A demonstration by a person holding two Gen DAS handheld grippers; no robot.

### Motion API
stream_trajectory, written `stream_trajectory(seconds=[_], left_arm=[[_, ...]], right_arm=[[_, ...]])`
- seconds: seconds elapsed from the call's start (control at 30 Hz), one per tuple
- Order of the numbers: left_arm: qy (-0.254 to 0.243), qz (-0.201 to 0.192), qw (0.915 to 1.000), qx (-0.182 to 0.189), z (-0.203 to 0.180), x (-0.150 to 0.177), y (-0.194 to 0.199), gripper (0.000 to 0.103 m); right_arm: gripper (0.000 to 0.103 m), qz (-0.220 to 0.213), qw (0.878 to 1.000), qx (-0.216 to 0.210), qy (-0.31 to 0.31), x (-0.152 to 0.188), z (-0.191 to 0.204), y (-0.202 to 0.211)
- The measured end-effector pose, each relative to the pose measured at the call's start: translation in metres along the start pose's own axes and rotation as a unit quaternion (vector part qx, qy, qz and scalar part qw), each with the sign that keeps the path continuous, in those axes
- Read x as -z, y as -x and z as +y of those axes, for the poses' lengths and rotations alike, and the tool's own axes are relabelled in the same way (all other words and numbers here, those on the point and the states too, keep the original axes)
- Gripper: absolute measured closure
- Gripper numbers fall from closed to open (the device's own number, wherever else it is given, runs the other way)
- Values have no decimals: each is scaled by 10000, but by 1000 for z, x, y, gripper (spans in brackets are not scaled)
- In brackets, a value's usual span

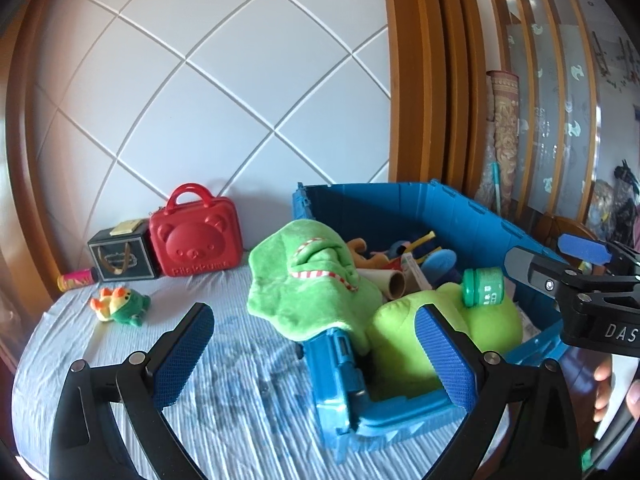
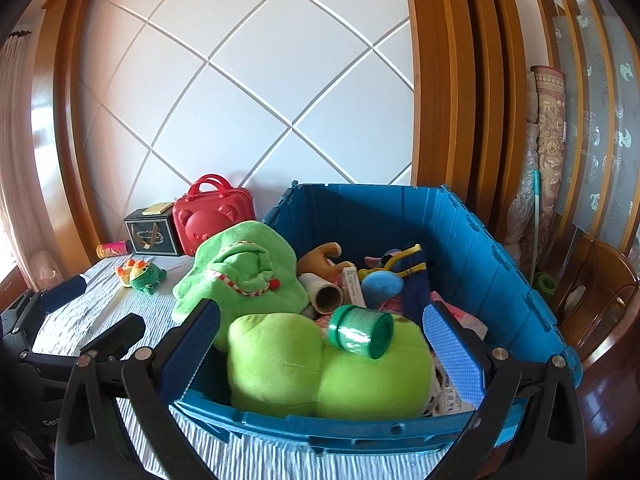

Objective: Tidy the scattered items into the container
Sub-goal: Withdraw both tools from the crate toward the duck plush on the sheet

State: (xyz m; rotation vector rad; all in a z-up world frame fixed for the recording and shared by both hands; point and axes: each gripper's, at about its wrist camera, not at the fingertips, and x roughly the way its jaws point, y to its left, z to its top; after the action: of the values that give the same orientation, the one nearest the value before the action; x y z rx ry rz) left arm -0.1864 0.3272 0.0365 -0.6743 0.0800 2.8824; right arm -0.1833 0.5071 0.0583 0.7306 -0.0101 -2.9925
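Far left, a pink tube (image 1: 76, 280) lies half hidden behind a dark box (image 1: 120, 254). The left gripper (image 1: 316, 356) is spread empty. In the ribbed blue crate (image 2: 500, 264), a green jar (image 2: 360, 330) tilts on lime plush (image 2: 320, 376). The right gripper (image 2: 320, 356) gapes empty.

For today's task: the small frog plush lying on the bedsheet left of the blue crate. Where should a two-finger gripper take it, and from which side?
Probably grip the small frog plush across its green body, coming from above with the left gripper, which is open. It lies low and alone on the sheet, clear of the red bear case, so the fingers can likely straddle it.
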Motion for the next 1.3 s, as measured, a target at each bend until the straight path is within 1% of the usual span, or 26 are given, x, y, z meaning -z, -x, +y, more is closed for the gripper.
stream_trajectory(seconds=[0.1,0.2,0.3,0.43,0.53,0.63,0.7,0.77,0.9,1.03,1.1,1.17,1.3], left_arm=[[22,47,10000,-20,38,10,9,1],[36,145,9998,-141,81,23,16,1],[80,246,9992,-293,125,36,21,1],[362,479,9968,-529,182,52,16,1],[614,619,9934,-748,222,62,5,1],[859,787,9878,-1029,261,71,-9,1],[958,861,9829,-1318,285,72,-18,1],[1034,929,9787,-1511,307,74,-27,1],[1188,1076,9698,-1840,349,76,-44,1],[1341,1221,9593,-2166,392,79,-62,1],[1359,1281,9569,-2223,411,77,-73,1],[1348,1336,9570,-2195,429,76,-85,1],[1270,1436,9611,-1988,471,75,-113,1]], right_arm=[[0,7,10000,-67,4,3,41,2],[0,42,9998,-165,37,6,86,-1],[0,67,9993,-357,64,8,129,-10],[0,262,9974,-616,258,8,183,-34],[0,428,9947,-812,467,6,219,-62],[0,583,9905,-1085,606,4,250,-96],[0,653,9870,-1306,666,2,267,-121],[0,721,9832,-1520,704,0,283,-146],[0,961,9766,-1781,729,-3,314,-192],[0,1174,9709,-1896,869,-7,346,-227],[0,1214,9705,-1899,850,-10,359,-240],[0,1272,9713,-1850,790,-13,372,-253],[0,1394,9741,-1672,608,-15,402,-280]])
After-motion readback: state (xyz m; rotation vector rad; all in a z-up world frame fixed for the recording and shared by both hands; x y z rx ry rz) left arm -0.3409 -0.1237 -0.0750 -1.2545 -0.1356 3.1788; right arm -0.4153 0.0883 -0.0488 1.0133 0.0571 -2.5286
